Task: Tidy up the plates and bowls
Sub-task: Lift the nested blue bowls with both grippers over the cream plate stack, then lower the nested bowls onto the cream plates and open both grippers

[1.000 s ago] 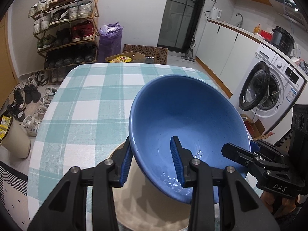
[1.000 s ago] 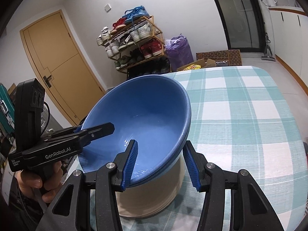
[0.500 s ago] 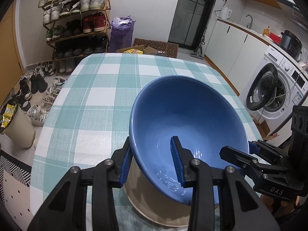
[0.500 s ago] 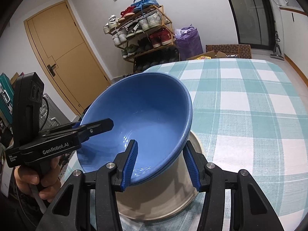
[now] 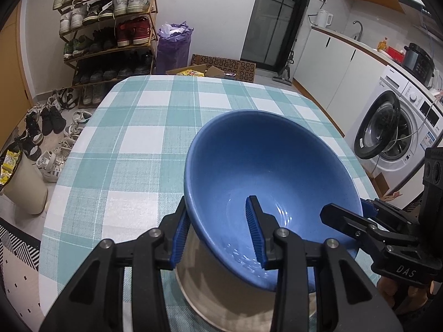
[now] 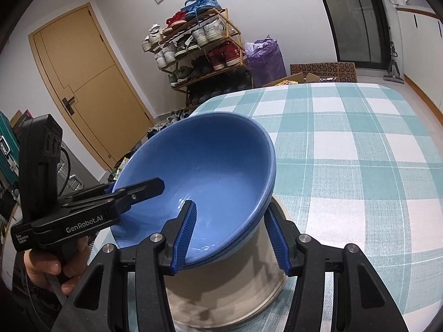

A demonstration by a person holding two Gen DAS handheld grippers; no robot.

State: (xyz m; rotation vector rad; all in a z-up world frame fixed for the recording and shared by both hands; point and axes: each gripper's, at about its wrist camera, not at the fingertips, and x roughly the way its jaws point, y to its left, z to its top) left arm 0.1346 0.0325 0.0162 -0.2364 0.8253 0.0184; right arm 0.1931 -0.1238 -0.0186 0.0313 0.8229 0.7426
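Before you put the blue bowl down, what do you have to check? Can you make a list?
1. Left gripper straddles the bowl rim: ok.
2. Right gripper straddles the opposite rim: ok.
3. Bowl above the beige plate: ok.
4. Bowl level: not ok, tilted.
5. Bowl touching the plate: cannot tell.
6. Table around the plate free: ok.

The left gripper (image 5: pixel 218 228) has its 2 blue-padded fingers (image 5: pixel 256 231) set astride the blue bowl's (image 5: pixel 265 171) rim at about 9 o'clock, 1 pad inside and 1 outside. The right gripper (image 6: pixel 232 233) straddles the opposite rim near 3 o'clock the same way (a visible gap beside its outer pad). A hand (image 6: pixel 52 262) grips the left gripper's handle.
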